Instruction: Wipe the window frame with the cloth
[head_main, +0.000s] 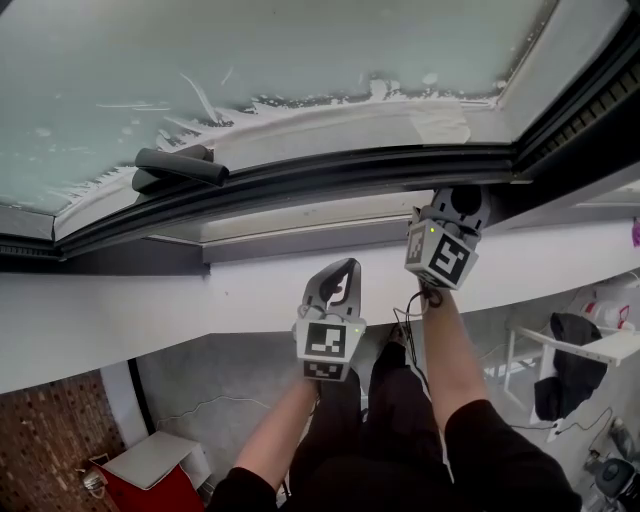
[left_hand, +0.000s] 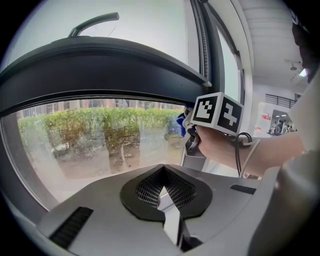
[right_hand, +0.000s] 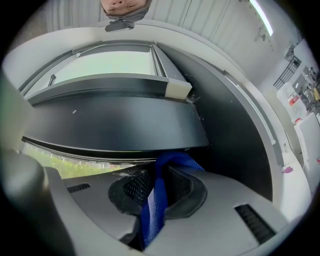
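The dark window frame (head_main: 350, 178) runs across the head view below the frosted pane, and it arches over the right gripper view (right_hand: 115, 120). My right gripper (head_main: 456, 205) is raised against that frame near its right corner, shut on a blue cloth (right_hand: 159, 200) that hangs folded between the jaws (right_hand: 157, 187). A bit of the cloth (left_hand: 181, 122) shows past the right gripper's marker cube in the left gripper view. My left gripper (head_main: 338, 285) hangs lower, in front of the white sill (head_main: 180, 305), with its jaws (left_hand: 162, 192) shut on nothing and apart from the frame.
A dark window handle (head_main: 180, 168) lies on the frame at the left. Below the sill are a red box with a white top (head_main: 150, 468) at lower left and a white rack with dark clothing (head_main: 575, 360) at right. A cable trails from the right wrist.
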